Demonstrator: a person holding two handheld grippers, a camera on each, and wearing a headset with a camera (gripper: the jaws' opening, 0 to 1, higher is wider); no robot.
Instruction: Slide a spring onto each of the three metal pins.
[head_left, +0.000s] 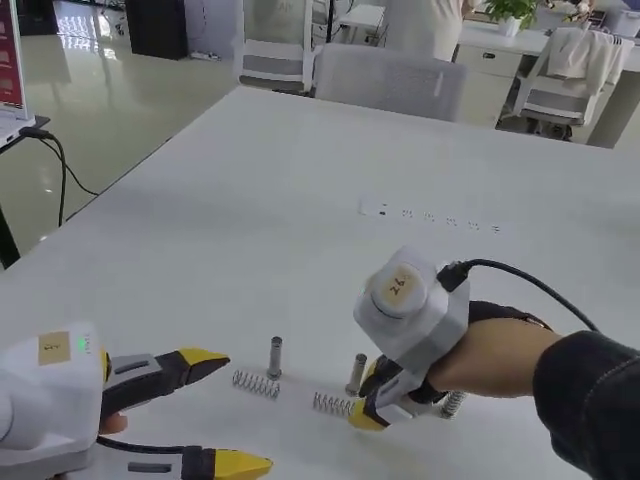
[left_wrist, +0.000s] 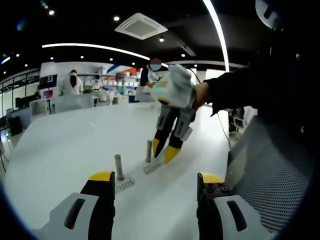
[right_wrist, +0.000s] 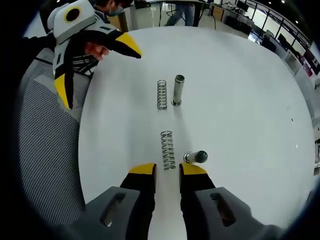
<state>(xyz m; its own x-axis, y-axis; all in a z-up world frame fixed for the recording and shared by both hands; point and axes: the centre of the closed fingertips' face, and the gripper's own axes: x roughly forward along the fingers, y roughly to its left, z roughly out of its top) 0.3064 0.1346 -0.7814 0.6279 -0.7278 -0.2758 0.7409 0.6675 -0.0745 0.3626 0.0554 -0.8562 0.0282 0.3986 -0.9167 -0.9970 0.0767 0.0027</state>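
Two short metal pins (head_left: 275, 357) (head_left: 357, 372) stand upright on the white table (head_left: 300, 200). One spring (head_left: 255, 383) lies flat beside the left pin, another spring (head_left: 333, 403) beside the right pin. My right gripper (right_wrist: 167, 170) is narrowly open, its yellow tips either side of the near end of that second spring (right_wrist: 168, 149), next to a pin (right_wrist: 195, 157). My left gripper (left_wrist: 156, 177) is wide open and holds nothing, short of the first spring (left_wrist: 125, 184) and pin (left_wrist: 119, 166). A third coil (head_left: 452, 403) shows beside the hand; what it sits on is hidden.
The table's left edge (head_left: 120, 190) runs diagonally, with floor and a cable beyond. A grey chair (head_left: 390, 80) stands at the far side. A mesh chair back (left_wrist: 270, 170) is close on my side. Small printed marks (head_left: 430, 215) lie mid-table.
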